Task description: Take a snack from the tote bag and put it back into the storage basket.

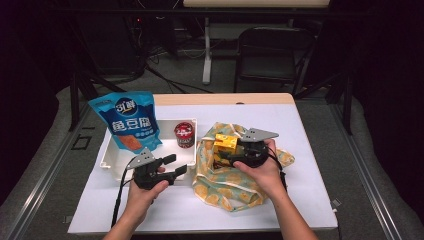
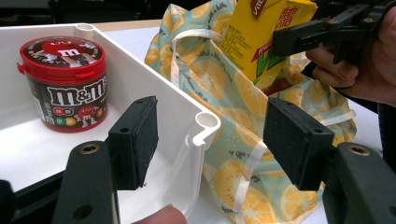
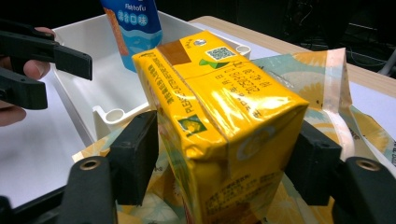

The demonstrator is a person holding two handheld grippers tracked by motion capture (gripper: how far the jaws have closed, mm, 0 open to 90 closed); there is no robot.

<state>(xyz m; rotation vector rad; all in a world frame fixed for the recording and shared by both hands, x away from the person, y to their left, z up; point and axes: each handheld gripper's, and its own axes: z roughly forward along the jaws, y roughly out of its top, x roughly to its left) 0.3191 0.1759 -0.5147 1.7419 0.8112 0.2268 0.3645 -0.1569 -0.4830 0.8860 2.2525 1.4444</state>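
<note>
In the high view the right gripper, right of centre, is clenched on a yellow drink carton over the open mouth of a lemon-print cloth bag. The right gripper view has the carton mid-frame, squeezed between both black pads, the bag behind it. The left gripper, lower centre-left, is released, with nothing between its parted jaws; the left gripper view shows them astride the corner of a white tray. The tray holds a candy jar at upper left and, in the high view, a blue snack pouch
</note>
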